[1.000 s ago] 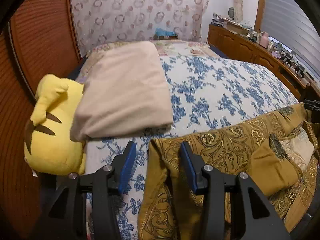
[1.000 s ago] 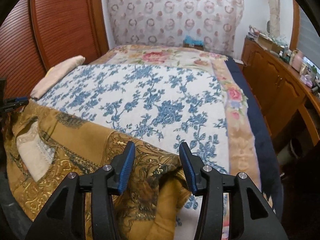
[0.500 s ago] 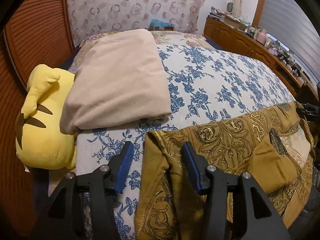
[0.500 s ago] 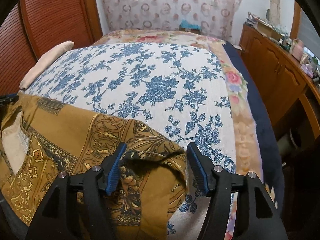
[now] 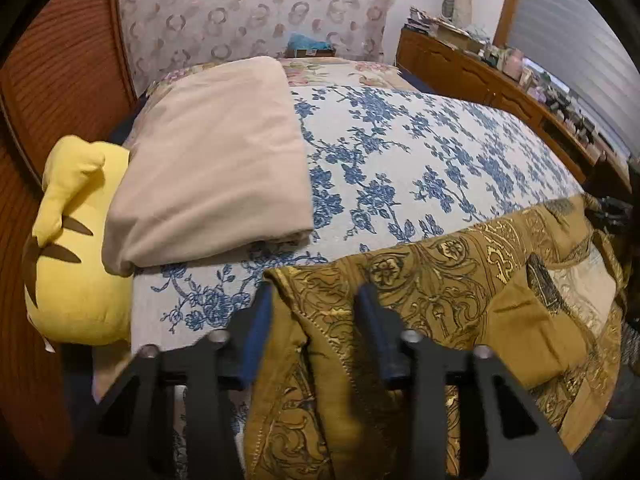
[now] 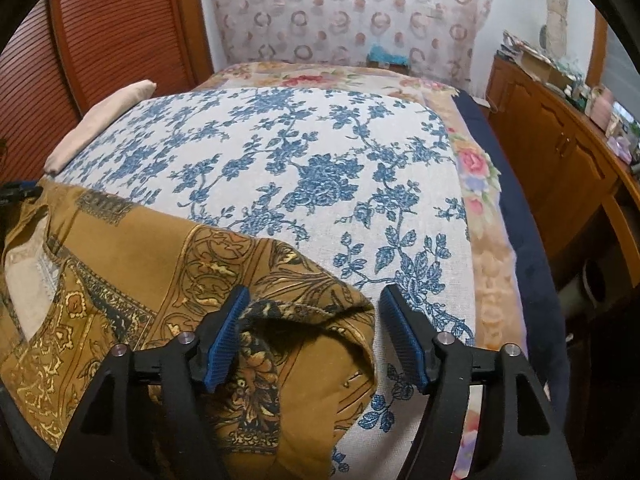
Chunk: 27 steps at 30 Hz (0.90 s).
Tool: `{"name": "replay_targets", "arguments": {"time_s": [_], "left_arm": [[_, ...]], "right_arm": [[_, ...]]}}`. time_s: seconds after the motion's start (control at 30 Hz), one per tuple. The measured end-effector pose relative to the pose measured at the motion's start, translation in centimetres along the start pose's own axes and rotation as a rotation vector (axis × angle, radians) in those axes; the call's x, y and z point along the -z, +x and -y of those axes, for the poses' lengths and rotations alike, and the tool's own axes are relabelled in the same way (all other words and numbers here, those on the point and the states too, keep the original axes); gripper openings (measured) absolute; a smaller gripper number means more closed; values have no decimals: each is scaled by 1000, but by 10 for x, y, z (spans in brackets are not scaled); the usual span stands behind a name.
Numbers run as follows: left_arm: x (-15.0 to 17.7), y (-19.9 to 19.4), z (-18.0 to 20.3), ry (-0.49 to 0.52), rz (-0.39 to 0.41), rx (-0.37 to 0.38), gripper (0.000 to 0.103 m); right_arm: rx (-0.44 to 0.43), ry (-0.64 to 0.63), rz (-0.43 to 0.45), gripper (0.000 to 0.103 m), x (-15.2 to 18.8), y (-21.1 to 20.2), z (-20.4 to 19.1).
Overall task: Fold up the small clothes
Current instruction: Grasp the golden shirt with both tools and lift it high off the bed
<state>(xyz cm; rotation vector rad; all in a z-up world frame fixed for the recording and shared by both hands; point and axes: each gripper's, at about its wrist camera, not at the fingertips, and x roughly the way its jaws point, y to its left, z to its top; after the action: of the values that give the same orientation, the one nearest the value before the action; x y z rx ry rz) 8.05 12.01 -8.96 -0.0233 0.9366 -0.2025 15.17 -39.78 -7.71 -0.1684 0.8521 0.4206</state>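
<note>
A mustard-gold patterned garment lies across the near edge of the bed, with a pale inner lining showing toward the middle; it also shows in the right wrist view. My left gripper is open, its fingers straddling the garment's left corner. My right gripper is open wide, with the garment's bunched right corner lying between its fingers. Neither is clamped on the cloth.
A bedspread with blue flowers covers the bed. A folded beige blanket and a yellow plush toy lie at the left. Wooden cabinets with clutter on top stand along the right. A reddish slatted wall is at the left.
My right gripper has opened wider around the garment's corner. My left gripper has shifted slightly, with the garment's edge still between its fingers. The garment has hardly moved.
</note>
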Motion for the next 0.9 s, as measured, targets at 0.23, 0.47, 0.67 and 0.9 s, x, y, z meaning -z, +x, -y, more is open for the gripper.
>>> {"name": "replay_targets", "arguments": {"time_s": [0.23, 0.47, 0.67, 0.9], "left_arm": [[2, -24, 3, -56, 61, 53, 6], [-15, -128, 31, -49, 319, 139, 6], [-44, -207, 46, -30, 508, 197, 6], [-83, -283, 58, 73, 670, 136, 6]], "right_arm": [[-109, -13, 10, 11, 4, -5, -15], [-147, -46, 171, 8, -25, -90, -37], [-177, -101, 339, 7, -65, -182, -66], [-152, -226, 562, 7, -112, -287, -105]]}}
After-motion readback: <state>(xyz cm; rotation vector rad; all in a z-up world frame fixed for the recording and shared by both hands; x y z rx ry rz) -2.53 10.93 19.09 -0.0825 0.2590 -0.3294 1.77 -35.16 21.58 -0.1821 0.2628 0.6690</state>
